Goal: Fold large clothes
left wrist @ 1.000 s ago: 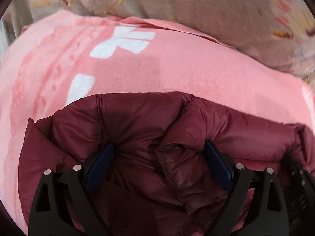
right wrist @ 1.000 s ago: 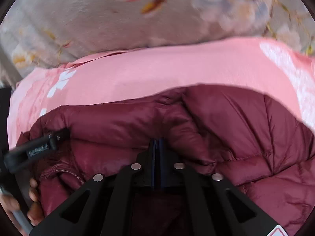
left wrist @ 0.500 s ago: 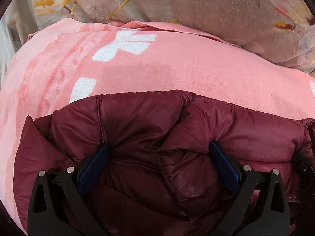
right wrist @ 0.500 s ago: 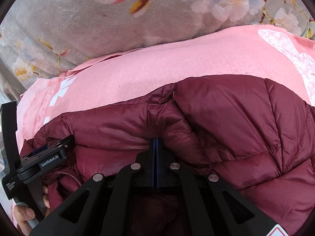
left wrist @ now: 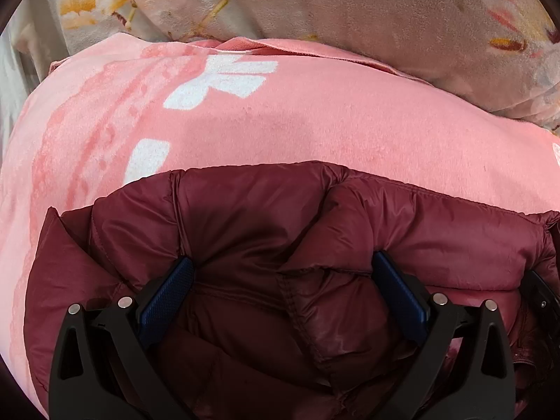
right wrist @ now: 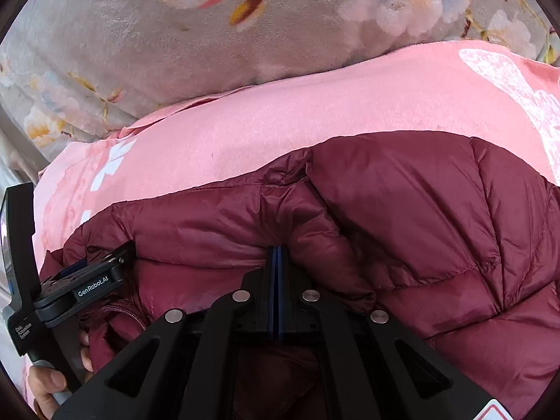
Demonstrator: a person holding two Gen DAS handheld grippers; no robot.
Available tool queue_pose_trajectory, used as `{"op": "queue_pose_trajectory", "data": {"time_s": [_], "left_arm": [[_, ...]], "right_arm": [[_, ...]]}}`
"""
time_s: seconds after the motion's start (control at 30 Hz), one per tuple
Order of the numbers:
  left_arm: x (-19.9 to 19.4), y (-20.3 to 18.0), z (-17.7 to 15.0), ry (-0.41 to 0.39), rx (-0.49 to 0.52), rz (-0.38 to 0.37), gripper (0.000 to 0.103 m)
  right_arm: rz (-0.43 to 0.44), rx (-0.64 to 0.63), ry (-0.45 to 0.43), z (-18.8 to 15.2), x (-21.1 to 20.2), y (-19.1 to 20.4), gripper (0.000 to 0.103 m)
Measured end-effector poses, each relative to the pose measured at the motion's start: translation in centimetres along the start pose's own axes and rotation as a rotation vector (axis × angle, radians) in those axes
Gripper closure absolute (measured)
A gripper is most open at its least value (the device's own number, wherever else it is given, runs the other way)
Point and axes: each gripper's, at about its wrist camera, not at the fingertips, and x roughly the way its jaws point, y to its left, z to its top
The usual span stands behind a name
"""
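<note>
A dark red quilted puffer jacket (left wrist: 252, 231) lies bunched on a pink blanket (left wrist: 315, 115). My left gripper (left wrist: 283, 280) is open, its blue pads (left wrist: 168, 294) spread wide with a fold of the jacket bulging between them. My right gripper (right wrist: 277, 262) is shut on a fold of the jacket (right wrist: 402, 210). In the right wrist view the left gripper (right wrist: 87, 280) sits at the jacket's left end, held by a hand (right wrist: 49, 385).
A grey floral blanket (left wrist: 385, 10) lies bunched behind the pink blanket, and shows in the right wrist view (right wrist: 175, 35) too. The pink blanket (right wrist: 280, 133) has white printed shapes (left wrist: 224, 80).
My left gripper has opened wider around the jacket fold. The right gripper stays shut on the jacket, and the view has shifted slightly closer and lower.
</note>
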Motion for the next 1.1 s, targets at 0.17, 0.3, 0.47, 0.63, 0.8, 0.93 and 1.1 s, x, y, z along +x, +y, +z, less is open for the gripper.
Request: {"op": "queue_pose_trajectory", "data": {"time_s": [0.17,0.3,0.47,0.63,0.8,0.93,1.1], "left_arm": [[0.0,0.0,0.0,0.001,0.001,0.001,0.005],[0.0,0.0,0.1,0.005,0.004,0.004,0.005],[-0.3,0.1,-0.1,0.004,0.002,0.005,0.005],[-6.9,3.8,-3.8,-0.052,-0.011,-0.129,0.005],[-14.7,10.5,-12.1,-0.065,0.038,-0.207,0.005],[-18.6,16.9,-20.1,-0.006,0.003,-0.211,0.005],[-21.4,24.3,-29.0,0.097,-0.156,-0.259,0.005]], "right_arm": [[0.015,0.015,0.001,0.0,0.0,-0.2,0.103],[0.035,0.032,0.002,0.0,0.1,-0.5,0.103],[0.088,0.088,-0.017,-0.4,-0.8,-1.4,0.103],[0.117,0.026,-0.131,-5.0,-11.0,-1.7,0.062],[-0.015,-0.114,-0.181,-15.3,-22.8,-5.4,0.036],[-0.121,-0.097,-0.099,-24.2,-28.8,-9.8,0.034],[-0.116,0.058,-0.015,-32.4,-32.5,-13.9,0.032]]}}
